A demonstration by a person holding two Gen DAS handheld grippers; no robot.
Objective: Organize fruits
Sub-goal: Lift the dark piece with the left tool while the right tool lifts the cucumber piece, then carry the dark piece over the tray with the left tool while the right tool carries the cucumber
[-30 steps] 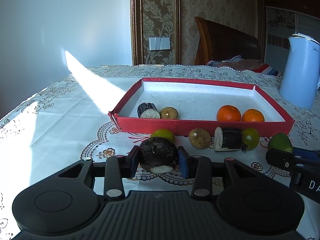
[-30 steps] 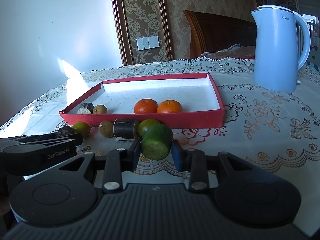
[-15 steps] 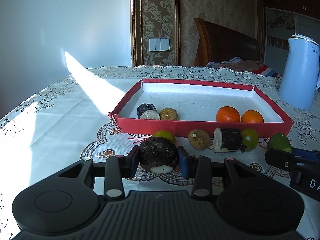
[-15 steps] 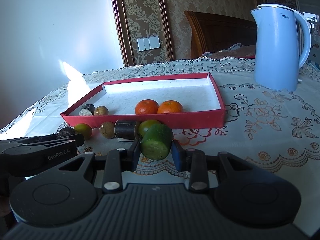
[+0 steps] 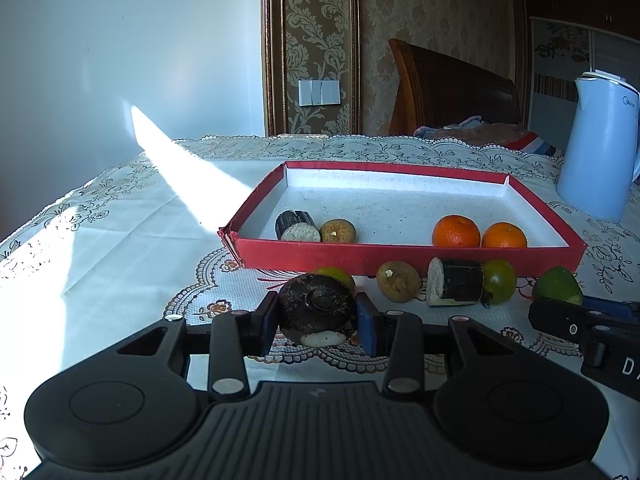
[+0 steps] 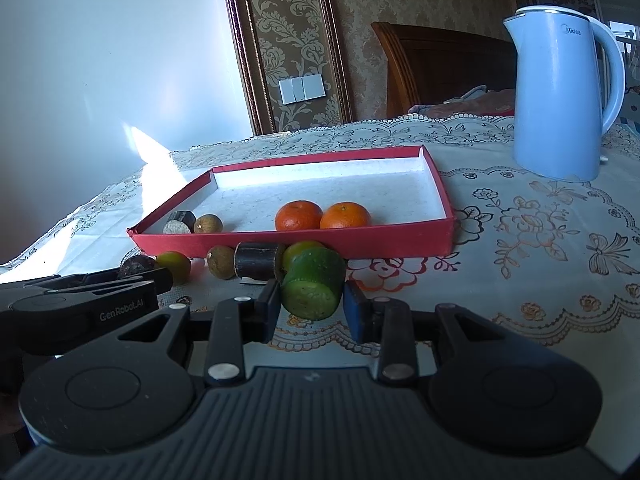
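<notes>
My left gripper (image 5: 316, 322) is shut on a dark round water chestnut (image 5: 316, 306), held just above the tablecloth in front of the red tray (image 5: 400, 255). My right gripper (image 6: 312, 308) is shut on a green cut fruit piece (image 6: 314, 288), right of the left gripper (image 6: 80, 300). The tray holds two oranges (image 5: 456, 231), a dark cut piece (image 5: 296, 227) and a brown round fruit (image 5: 338, 231). On the cloth in front of the tray lie a green citrus (image 5: 334, 274), a brown fruit (image 5: 398, 286), a dark cut stick (image 5: 456, 286) and another green fruit (image 5: 498, 280).
A light blue electric kettle (image 6: 560, 92) stands on the table right of and behind the tray. A wooden chair back (image 5: 448, 92) is behind the table. The lace tablecloth (image 6: 540, 240) covers the table; sunlight falls on its left side.
Both grippers have risen slightly and drawn a little closer to the tray, each still holding its fruit. Nothing in the tray has moved.
</notes>
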